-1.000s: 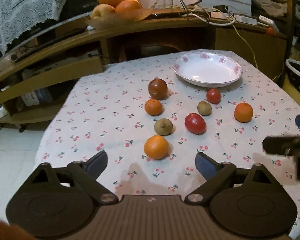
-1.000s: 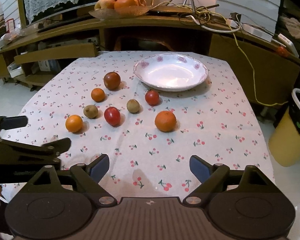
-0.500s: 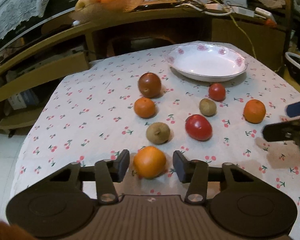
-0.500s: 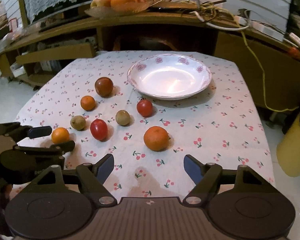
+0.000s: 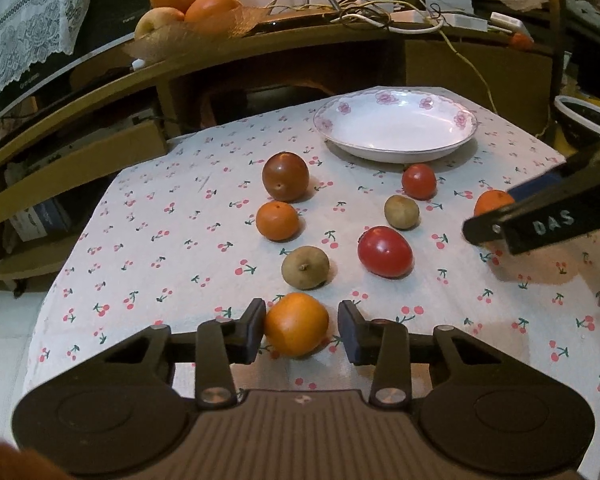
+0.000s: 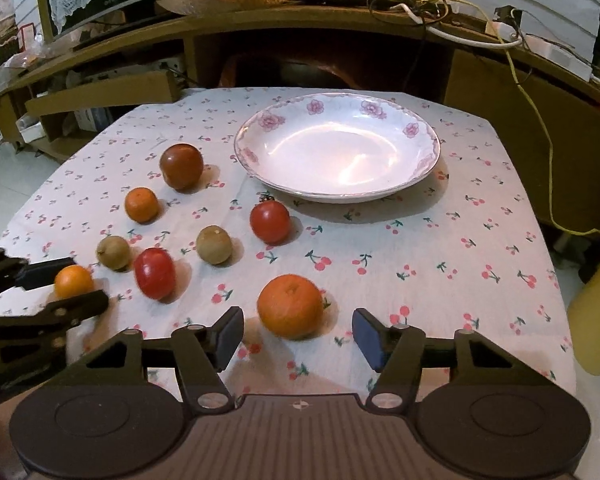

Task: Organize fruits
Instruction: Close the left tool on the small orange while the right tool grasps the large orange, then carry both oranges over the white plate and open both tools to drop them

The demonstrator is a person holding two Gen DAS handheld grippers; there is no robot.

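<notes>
Left wrist view puts a near orange (image 5: 297, 323) low in the frame's centre, between my left gripper (image 5: 302, 329) fingers: left pad touching, right pad just clear, not yet clamped. My right gripper (image 6: 298, 334) stands open around a larger orange (image 6: 290, 306). Raised letters "DAS" show on its finger at right. A flowered plate (image 6: 420, 168) sits at upper centre.

Lying on the cherry-print tablecloth (image 6: 420, 248) are three oranges (image 6: 290, 306), two red tomatoes (image 6: 270, 223), one dark brownish-red tomato (image 6: 181, 166) and two brown kiwifruits (image 6: 214, 244); one white floral plate (image 6: 420, 160) is sitting behind them
</notes>
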